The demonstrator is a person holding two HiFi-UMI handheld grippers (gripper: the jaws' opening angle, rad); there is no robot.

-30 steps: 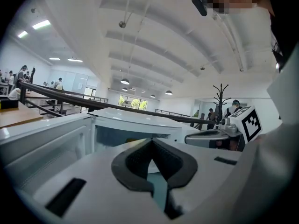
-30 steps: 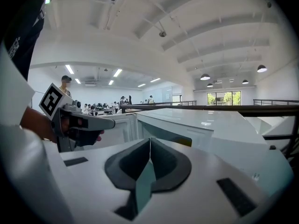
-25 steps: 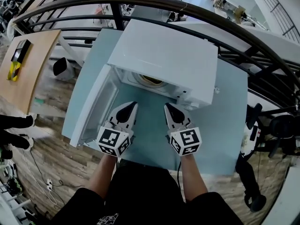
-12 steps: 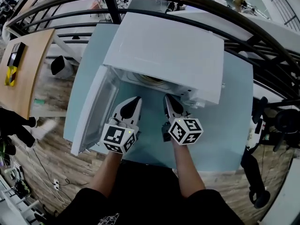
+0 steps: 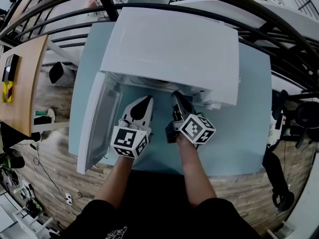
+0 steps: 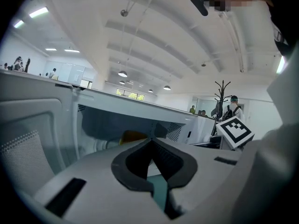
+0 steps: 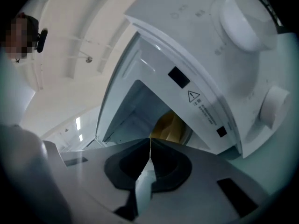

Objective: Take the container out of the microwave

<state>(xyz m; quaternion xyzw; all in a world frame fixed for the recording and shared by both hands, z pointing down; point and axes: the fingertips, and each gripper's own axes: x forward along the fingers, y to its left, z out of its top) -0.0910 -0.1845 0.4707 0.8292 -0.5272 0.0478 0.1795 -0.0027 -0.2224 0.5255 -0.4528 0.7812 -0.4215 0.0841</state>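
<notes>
The pale blue table (image 5: 239,148) is carrying a white microwave (image 5: 174,49), which is filling most of the head view. Its door (image 5: 97,118) is hanging fully open to the left, so the opening step is looking done and the cavity is lying exposed.

The left gripper (image 5: 148,100) and the right gripper (image 5: 175,94) are hovering side by side just in front of the opening, both pointing into it. Neither is reaching inside, and neither is touching the microwave. In its own view, the left gripper's jaws are pressing together at the tips with nothing between them. The right gripper's jaws are meeting the same way, also empty.

A yellow shape (image 6: 133,135) is sitting deep in the cavity, beyond both sets of tips. It is probably the container, though the jaws are hiding its lower part and its form is hard to read.

So the task is only beginning. The jaws are needing to spread, enter, close on the container and draw it out onto the table.
</notes>
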